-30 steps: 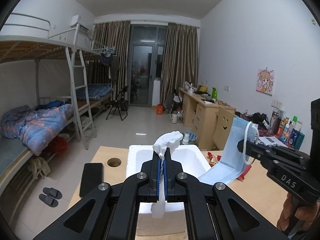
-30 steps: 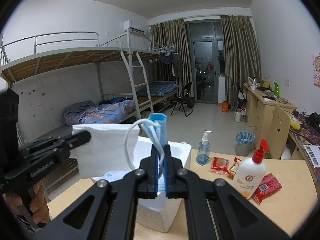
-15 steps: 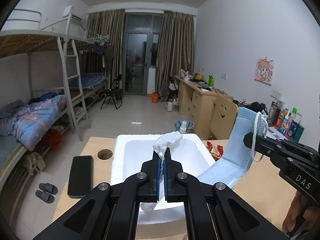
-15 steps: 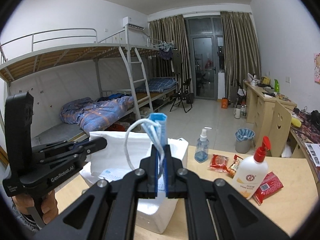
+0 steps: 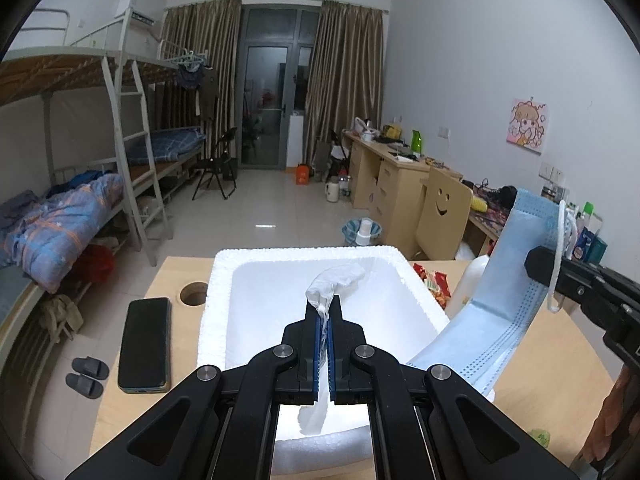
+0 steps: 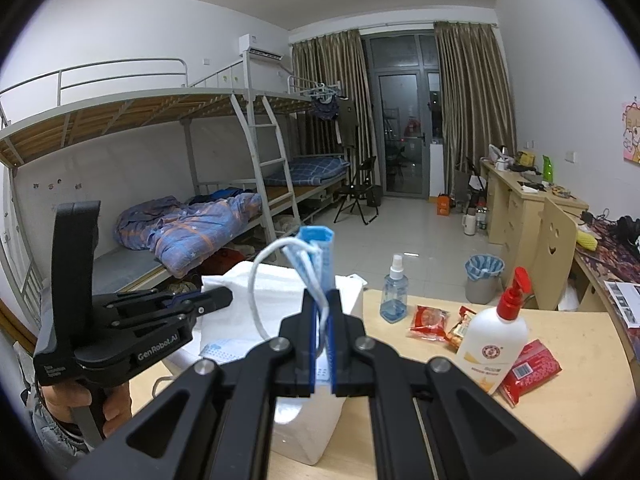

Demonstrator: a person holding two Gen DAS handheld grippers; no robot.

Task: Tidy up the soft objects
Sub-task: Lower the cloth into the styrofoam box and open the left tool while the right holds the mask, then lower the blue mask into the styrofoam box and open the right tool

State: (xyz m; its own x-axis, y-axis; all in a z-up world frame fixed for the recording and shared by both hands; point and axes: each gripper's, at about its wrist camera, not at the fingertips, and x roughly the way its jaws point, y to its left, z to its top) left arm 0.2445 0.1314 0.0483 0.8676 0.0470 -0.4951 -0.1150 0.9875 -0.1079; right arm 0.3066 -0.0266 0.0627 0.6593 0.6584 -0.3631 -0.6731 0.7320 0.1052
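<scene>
My left gripper point(image 5: 324, 312) is shut on a white tissue point(image 5: 336, 280) and holds it above the open white foam box point(image 5: 218, 272). My right gripper point(image 6: 322, 300) is shut on a folded blue face mask point(image 6: 320, 256) with white ear loops. In the left wrist view the mask point(image 5: 516, 280) hangs from the right gripper point(image 5: 538, 266) over the box's right rim. In the right wrist view the left gripper point(image 6: 224, 298) holds the tissue point(image 6: 276, 304) spread over the foam box point(image 6: 308, 432).
A black phone point(image 5: 145, 344) lies left of the box beside a round table hole point(image 5: 194, 293). Right of the box stand a blue spray bottle point(image 6: 394, 292), a white pump bottle point(image 6: 496, 340) and red snack packets point(image 6: 530, 370). A bunk bed and desks stand behind.
Both grippers have tilted lower toward the box. The tissue and the mask now hang closer to the box opening. Both grips are unchanged.
</scene>
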